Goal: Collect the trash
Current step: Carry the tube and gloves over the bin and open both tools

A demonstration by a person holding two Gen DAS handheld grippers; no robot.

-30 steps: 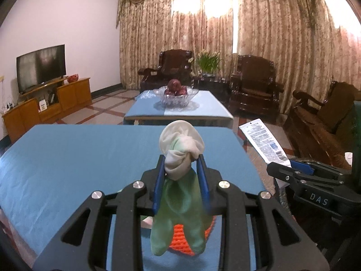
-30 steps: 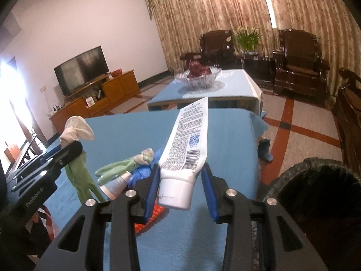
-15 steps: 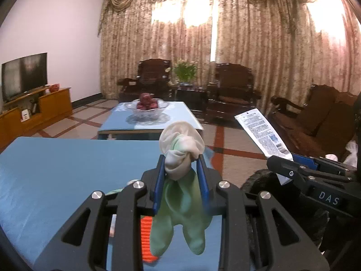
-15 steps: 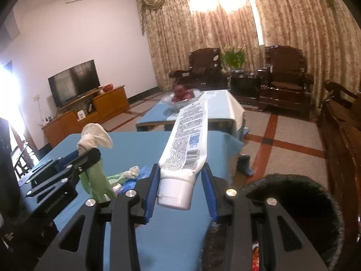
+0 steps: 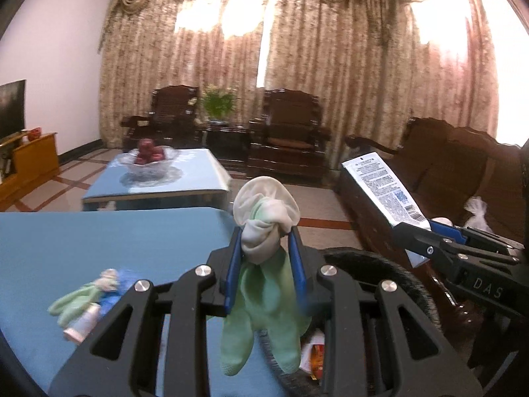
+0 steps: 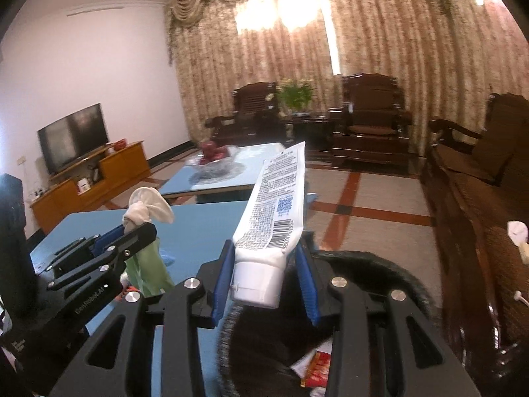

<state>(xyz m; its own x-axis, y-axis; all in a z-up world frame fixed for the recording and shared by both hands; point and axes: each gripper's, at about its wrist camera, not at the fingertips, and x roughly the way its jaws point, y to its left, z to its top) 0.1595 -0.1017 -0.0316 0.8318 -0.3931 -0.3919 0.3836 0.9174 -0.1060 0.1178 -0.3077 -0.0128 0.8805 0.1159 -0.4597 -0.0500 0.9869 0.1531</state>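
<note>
My left gripper [image 5: 264, 248] is shut on a green and white rubber glove [image 5: 264, 284] that hangs down over the rim of a dark trash bin [image 5: 390, 271]. It also shows in the right wrist view [image 6: 132, 231]. My right gripper [image 6: 264, 274] is shut on a white tube [image 6: 271, 218] with printed text, held above the trash bin [image 6: 380, 264]; the tube also shows in the left wrist view [image 5: 383, 188]. A second green glove, a small tube and blue trash [image 5: 86, 304] lie on the blue table [image 5: 99, 241].
The bin holds red and white wrappers [image 6: 314, 364]. Behind stands a coffee table with a glass fruit bowl [image 5: 148, 158]. Dark wooden armchairs [image 5: 287, 135] and a sofa [image 6: 479, 198] line the back and right. A TV cabinet [image 6: 89, 178] is at the left.
Both grippers have swung right from over the blue table to over the trash bin, each still holding its item. The table trash now lies to the left.
</note>
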